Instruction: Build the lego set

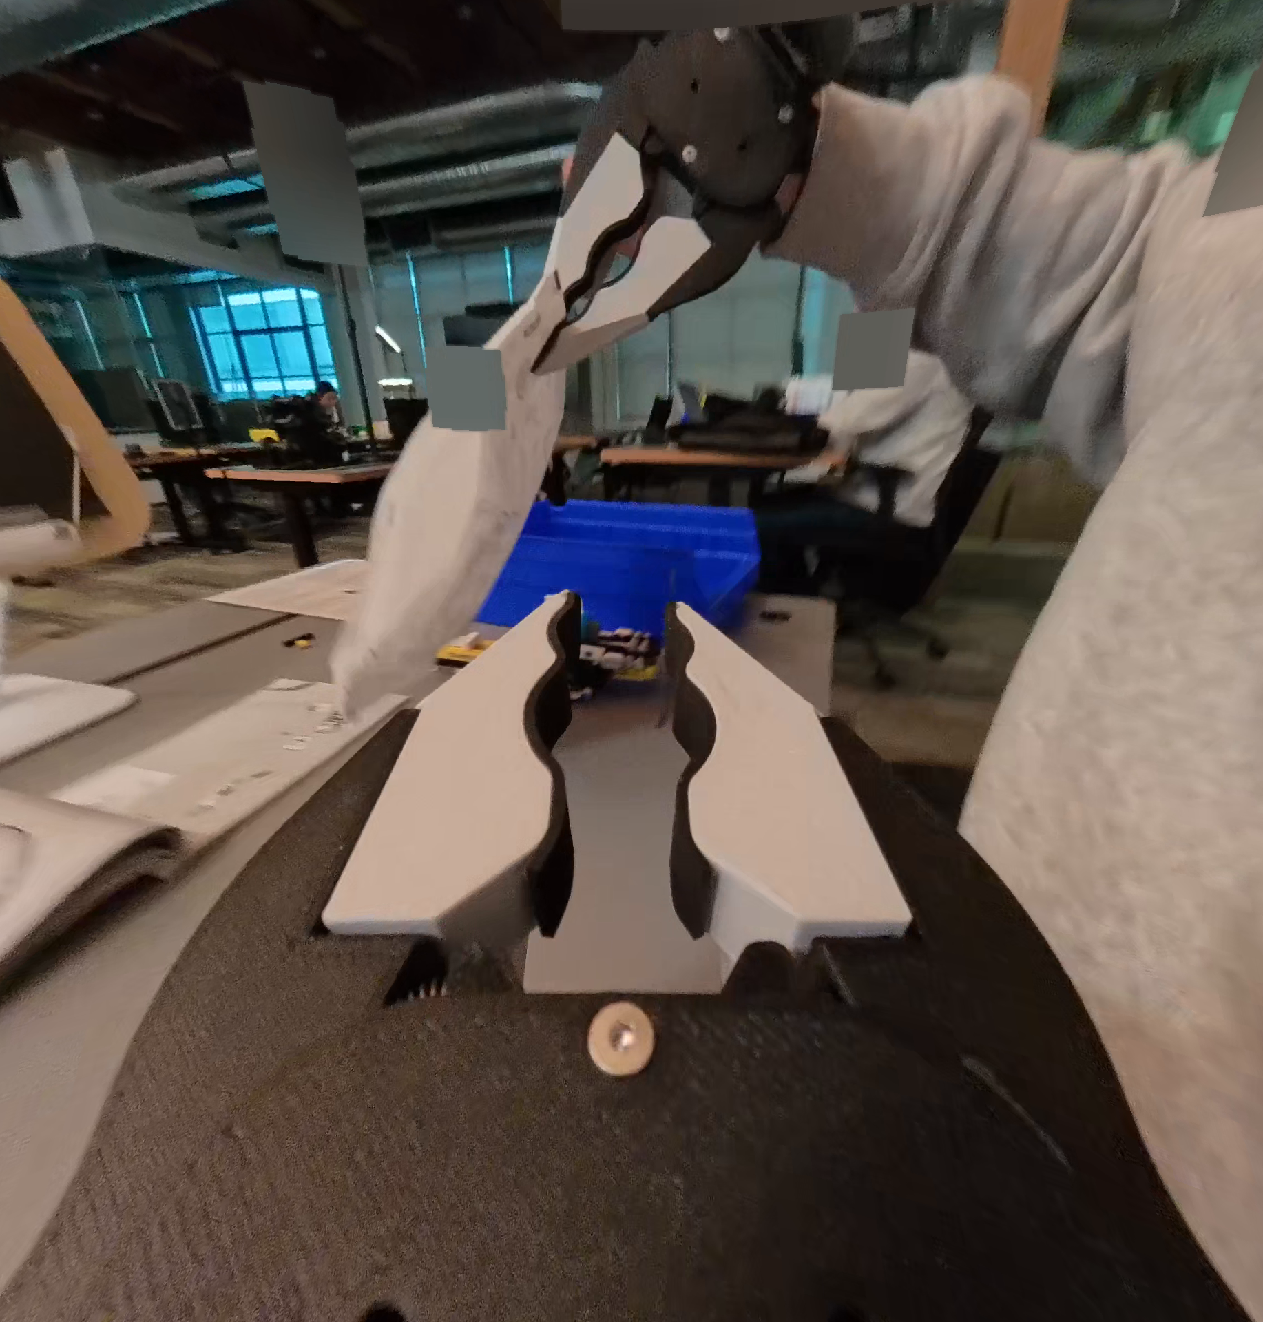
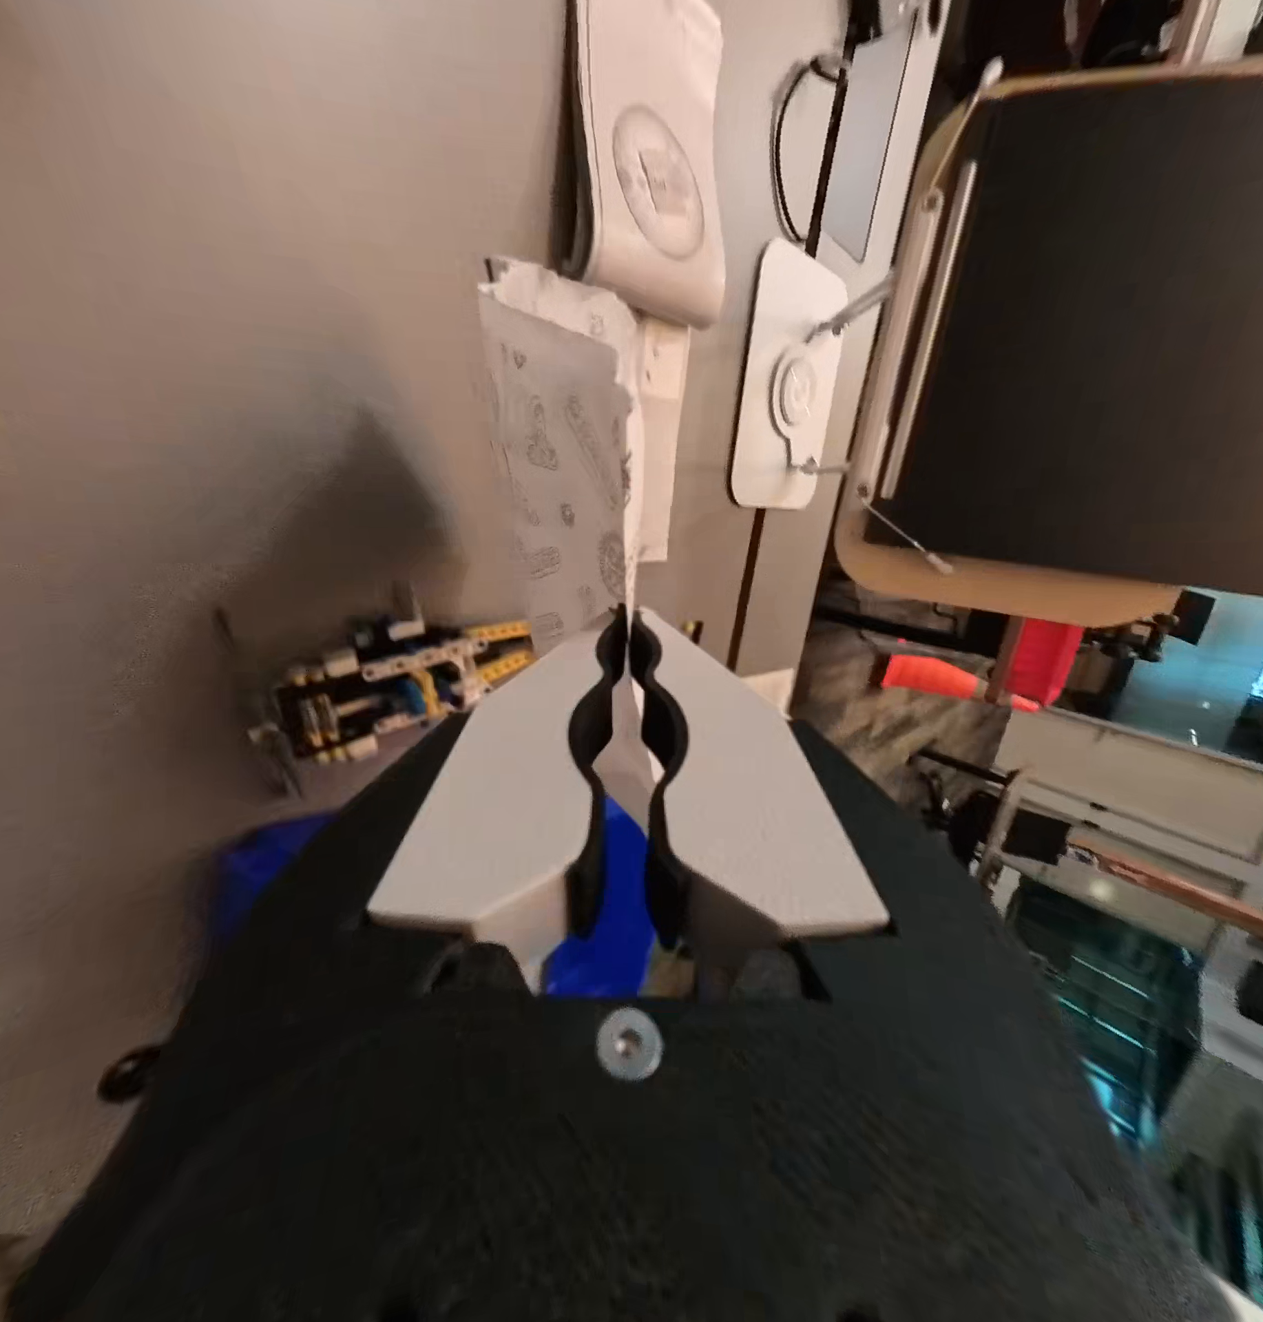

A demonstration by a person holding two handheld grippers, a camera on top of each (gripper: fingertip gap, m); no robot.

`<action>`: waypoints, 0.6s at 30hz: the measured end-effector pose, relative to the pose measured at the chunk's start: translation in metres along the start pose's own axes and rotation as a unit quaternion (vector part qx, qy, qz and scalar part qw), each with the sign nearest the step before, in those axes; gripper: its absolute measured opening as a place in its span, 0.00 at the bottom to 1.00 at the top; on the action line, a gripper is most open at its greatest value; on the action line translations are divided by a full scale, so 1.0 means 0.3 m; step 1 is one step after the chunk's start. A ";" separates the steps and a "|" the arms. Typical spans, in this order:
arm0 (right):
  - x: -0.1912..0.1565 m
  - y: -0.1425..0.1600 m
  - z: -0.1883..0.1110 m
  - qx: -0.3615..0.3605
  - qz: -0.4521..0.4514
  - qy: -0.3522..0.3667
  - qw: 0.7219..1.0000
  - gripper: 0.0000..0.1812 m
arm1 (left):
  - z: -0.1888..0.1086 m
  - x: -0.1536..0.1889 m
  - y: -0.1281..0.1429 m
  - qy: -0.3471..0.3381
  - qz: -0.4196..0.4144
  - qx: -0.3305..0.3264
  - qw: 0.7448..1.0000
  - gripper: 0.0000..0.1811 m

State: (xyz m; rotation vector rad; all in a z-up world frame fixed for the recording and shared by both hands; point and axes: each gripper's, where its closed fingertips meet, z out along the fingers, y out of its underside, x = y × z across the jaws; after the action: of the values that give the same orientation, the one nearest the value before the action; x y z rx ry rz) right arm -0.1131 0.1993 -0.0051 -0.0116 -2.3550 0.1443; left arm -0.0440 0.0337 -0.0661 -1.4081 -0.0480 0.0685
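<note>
**Paper bag pinched in my right gripper, left one idle**

Bag (image 1: pixel 464 515) of white printed paper hangs in the air from my right gripper (image 1: pixel 543 350), whose fingers are clamped together on its top edge. My left gripper (image 1: pixel 618 615) sits low over the grey table (image 1: pixel 185 644) with its fingers apart and nothing between them. Beyond its tips I see the partly built black-and-yellow lego model (image 2: pixel 385 679) on the table, just in front of a blue bin (image 1: pixel 636 558). An open instruction booklet (image 1: pixel 113 823) lies to my left.

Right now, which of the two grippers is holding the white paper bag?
The right gripper: it is shut on the paper bag's top corner, lifted above the table. The left gripper is open and empty.
</note>
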 end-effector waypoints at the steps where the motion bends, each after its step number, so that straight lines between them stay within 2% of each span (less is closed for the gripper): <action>1: 0.034 0.034 -0.007 -0.028 -0.007 0.001 1.000 0.00 | -0.012 0.007 0.001 0.000 -0.031 0.019 0.999 0.12; 3: 0.107 0.115 -0.017 -0.094 -0.016 -0.001 0.995 0.00 | -0.043 0.016 -0.010 -0.007 -0.072 0.046 0.996 0.12; 5: 0.177 0.210 -0.014 -0.169 -0.035 -0.005 0.985 0.00 | -0.082 0.011 -0.022 -0.026 -0.068 0.063 0.995 0.12; 9: 0.265 0.368 0.058 -0.301 -0.087 -0.051 0.948 0.00 | -0.147 -0.046 -0.015 -0.050 -0.082 0.079 0.992 0.11; 13: 0.328 0.451 0.192 -0.387 -0.146 -0.094 0.905 0.00 | -0.186 -0.090 -0.008 -0.062 -0.103 0.094 0.988 0.11; 18: 0.368 0.490 0.346 -0.469 -0.211 -0.142 0.846 0.00 | -0.196 -0.115 0.011 -0.081 -0.090 0.082 0.989 0.11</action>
State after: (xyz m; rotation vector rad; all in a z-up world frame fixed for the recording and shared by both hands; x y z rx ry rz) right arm -0.2696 0.3407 -0.0162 0.0553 -2.4085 -1.2991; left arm -0.0741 -0.0264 -0.0787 -1.2258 -0.2968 0.0354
